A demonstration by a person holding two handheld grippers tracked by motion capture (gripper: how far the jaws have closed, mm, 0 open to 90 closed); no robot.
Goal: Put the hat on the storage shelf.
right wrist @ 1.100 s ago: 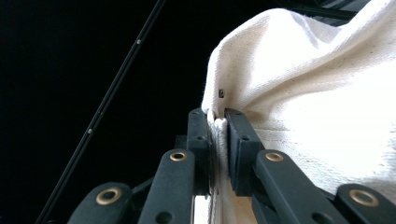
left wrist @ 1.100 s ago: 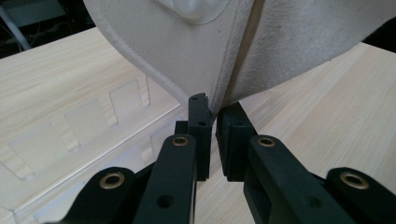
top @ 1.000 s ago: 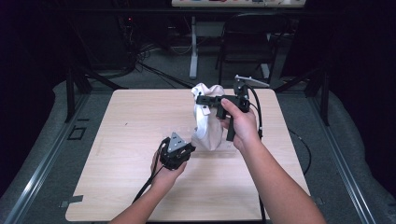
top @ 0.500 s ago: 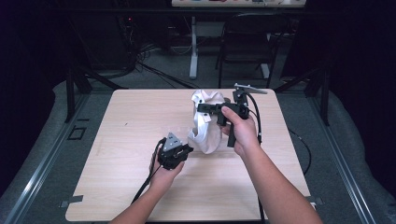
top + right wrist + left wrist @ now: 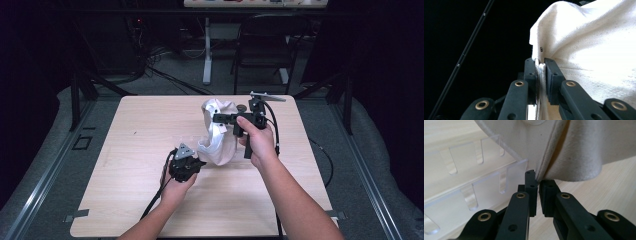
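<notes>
The right gripper [image 5: 218,119] has its jaws pinched tight on a fold of the white cloth bag [image 5: 218,134], and the right gripper view shows the bag's hem [image 5: 539,65] squeezed between the two pads. Over the last second this gripper has risen and drifted a little to the left, so the bag's upper edge now stands higher off the table [image 5: 125,150] and its mouth gapes wider toward the far side. I judge that the person is opening the bag up, either to load it or to empty it.

The left gripper [image 5: 200,162] has barely moved. It sits low at the near left corner of the bag, with its jaws almost closed around the lower seam [image 5: 539,176]. A thin slit remains between the pads, and the cloth edge seems to run into it, so it likely has a light hold there.

Just left of that seam lies a clear plastic tray [image 5: 474,192] with slotted walls, resting on the table against the bag. I see nothing in its compartments. What the bag holds inside, I cannot tell.
</notes>
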